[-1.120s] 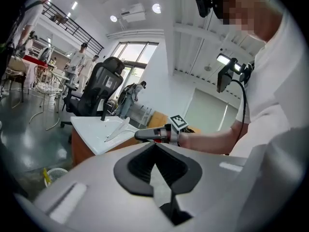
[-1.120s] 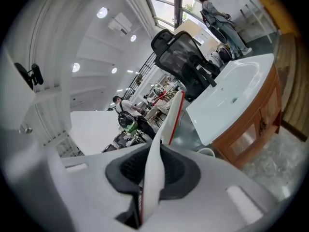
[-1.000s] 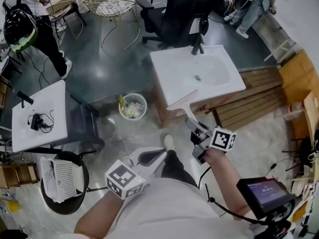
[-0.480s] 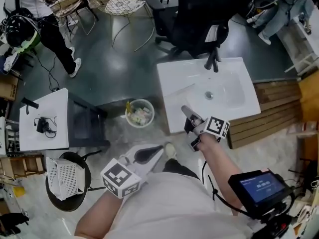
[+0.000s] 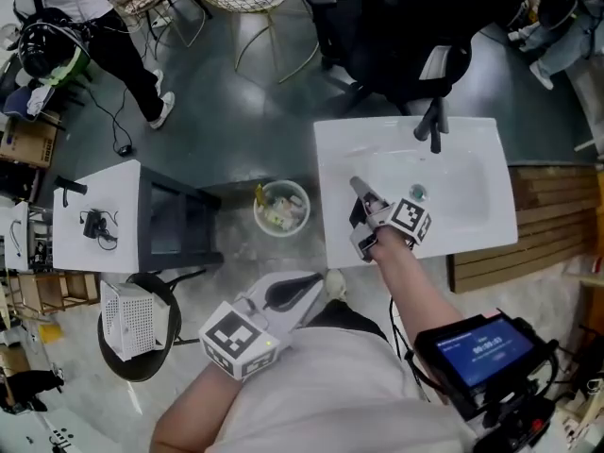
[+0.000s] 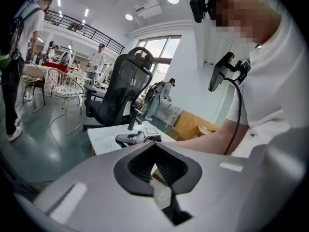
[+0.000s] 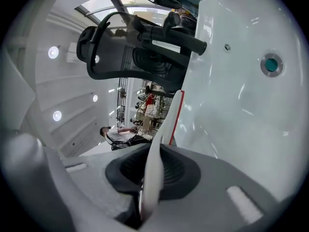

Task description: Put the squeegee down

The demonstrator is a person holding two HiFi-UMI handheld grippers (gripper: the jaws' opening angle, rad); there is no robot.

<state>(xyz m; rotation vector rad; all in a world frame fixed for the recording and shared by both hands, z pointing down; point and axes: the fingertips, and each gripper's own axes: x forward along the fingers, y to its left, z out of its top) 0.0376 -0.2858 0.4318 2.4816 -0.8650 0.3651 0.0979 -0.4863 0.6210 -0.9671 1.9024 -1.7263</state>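
My right gripper [image 5: 359, 192] [image 7: 153, 164] reaches over the left part of the white sink [image 5: 472, 229] and is shut on the squeegee [image 7: 166, 122]. The squeegee's white handle runs up between the jaws to a blade with a red edge, close over the sink's surface. In the head view the squeegee is hard to tell from the white basin. The drain [image 7: 271, 65] and black faucet [image 5: 432, 125] lie further along. My left gripper [image 5: 314, 283] [image 6: 155, 151] hangs low by the person's body, short of the sink, shut with nothing in it.
A waste bin [image 5: 281, 206] with rubbish stands left of the sink. Further left are a small white table [image 5: 94, 229] and a black stool with a white basket [image 5: 132, 324]. A black office chair [image 5: 406, 26] stands behind the sink, wooden pallets [image 5: 547, 225] to its right. A person [image 5: 94, 26] stands far left.
My right gripper has carried the squeegee from the sink's front edge to over its left part and rolled. The person has stepped closer to the sink. The left gripper stays shut.
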